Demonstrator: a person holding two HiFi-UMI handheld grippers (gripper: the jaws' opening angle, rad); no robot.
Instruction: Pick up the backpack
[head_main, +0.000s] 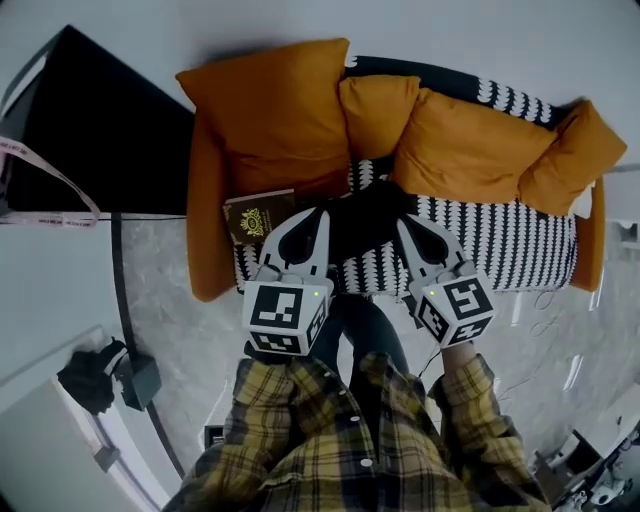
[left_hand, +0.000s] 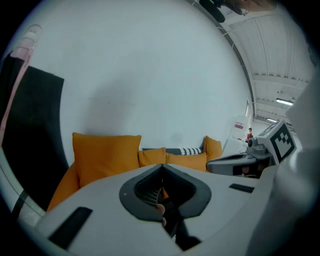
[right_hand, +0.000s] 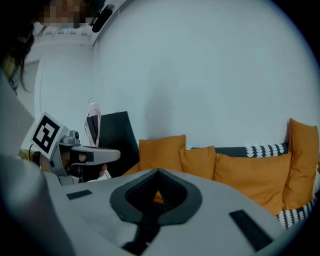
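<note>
A black backpack (head_main: 365, 222) lies on the black-and-white patterned seat of the sofa (head_main: 500, 240), in front of the orange cushions. In the head view it shows as a dark shape between my two grippers. My left gripper (head_main: 320, 212) is at its left side and my right gripper (head_main: 403, 220) at its right side, both pointing toward the sofa back. I cannot tell whether either one touches it. Both are shut with nothing between the jaws, as seen in the left gripper (left_hand: 161, 167) view and the right gripper (right_hand: 158, 172) view. The backpack is hidden behind the jaws in both gripper views.
A brown booklet (head_main: 258, 215) lies on the seat just left of the left gripper. Orange cushions (head_main: 275, 110) line the sofa back. A black panel (head_main: 100, 130) stands to the left. A black bag (head_main: 90, 375) sits on the floor at the lower left, and cables (head_main: 545, 330) trail at the right.
</note>
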